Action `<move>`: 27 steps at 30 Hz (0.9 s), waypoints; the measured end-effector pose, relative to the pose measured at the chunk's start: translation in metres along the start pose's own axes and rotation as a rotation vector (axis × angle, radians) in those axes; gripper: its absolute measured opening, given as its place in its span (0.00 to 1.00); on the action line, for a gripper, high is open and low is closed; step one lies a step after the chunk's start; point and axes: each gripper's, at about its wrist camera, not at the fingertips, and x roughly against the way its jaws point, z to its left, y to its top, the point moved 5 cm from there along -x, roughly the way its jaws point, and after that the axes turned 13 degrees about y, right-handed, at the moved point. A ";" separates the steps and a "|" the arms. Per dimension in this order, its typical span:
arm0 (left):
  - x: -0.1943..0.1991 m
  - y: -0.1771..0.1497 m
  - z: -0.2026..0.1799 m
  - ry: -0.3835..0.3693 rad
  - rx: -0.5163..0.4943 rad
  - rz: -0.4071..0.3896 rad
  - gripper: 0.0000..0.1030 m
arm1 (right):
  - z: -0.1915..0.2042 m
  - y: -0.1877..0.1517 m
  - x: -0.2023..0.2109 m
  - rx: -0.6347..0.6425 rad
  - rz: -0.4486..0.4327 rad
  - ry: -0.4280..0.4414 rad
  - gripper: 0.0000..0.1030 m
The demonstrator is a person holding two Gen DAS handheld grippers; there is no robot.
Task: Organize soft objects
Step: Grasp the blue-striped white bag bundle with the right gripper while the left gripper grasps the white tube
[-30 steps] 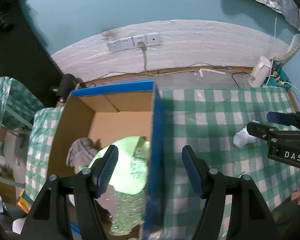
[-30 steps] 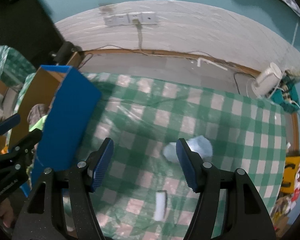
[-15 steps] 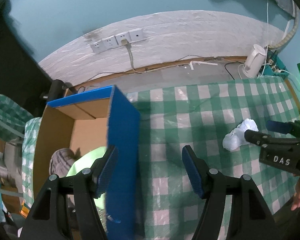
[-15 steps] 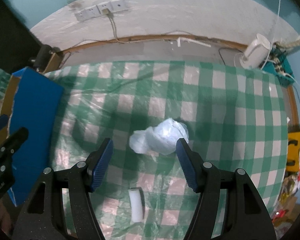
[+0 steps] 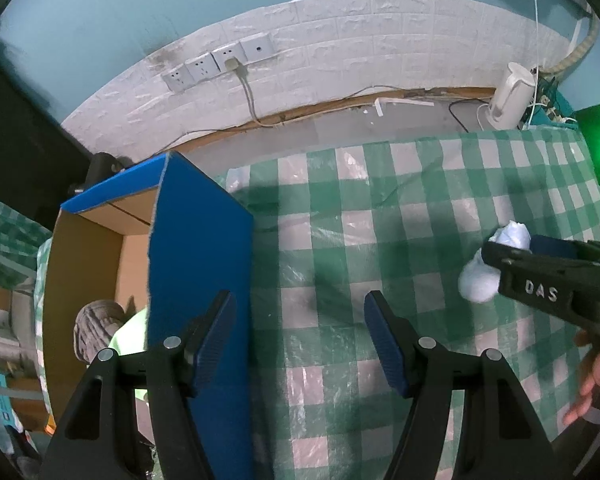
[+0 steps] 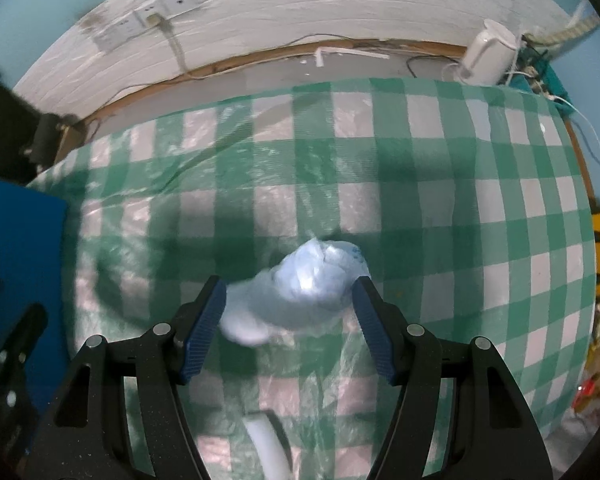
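A: Right hand-held gripper (image 6: 288,312) is down over the pale blue soft bundle (image 6: 300,288) on the green-checked table (image 6: 460,200), blue pads spread wide, one on either side of it.

B: Are the pads touching it?

A: Can't quite tell. The left pad sits right at the bundle's blurred edge and the right pad is just beside it, but the jaws are clearly apart, not clamped.

B: And the other side?

A: Left hand-held gripper (image 5: 298,340) hangs with its fingers apart too, holding nothing. Its left pad is in front of the blue wall of the cardboard box (image 5: 200,260); its right pad is over the checked cloth.

B: What's in the box?

A: A grey knitted item (image 5: 96,332) and something bright yellow-green (image 5: 130,340), both low in the near part, partly hidden by the blue wall.

B: Anything else on the table?

A: A small white piece (image 6: 268,448) near the right gripper's camera, blurred. Far right, a white kettle (image 5: 512,96) by the wall.
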 end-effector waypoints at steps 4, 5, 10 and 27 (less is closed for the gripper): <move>-0.003 -0.001 -0.002 -0.015 -0.007 0.008 0.66 | -0.003 0.002 -0.009 0.006 0.004 -0.040 0.63; -0.003 -0.001 -0.003 -0.020 -0.009 0.008 0.66 | -0.003 0.001 -0.013 0.017 0.021 -0.046 0.63; -0.003 -0.001 -0.006 -0.034 -0.016 0.005 0.70 | -0.004 -0.009 -0.017 0.091 0.054 -0.099 0.63; -0.003 -0.022 -0.037 -0.076 -0.072 0.049 0.70 | -0.031 -0.031 -0.020 0.095 0.103 -0.097 0.63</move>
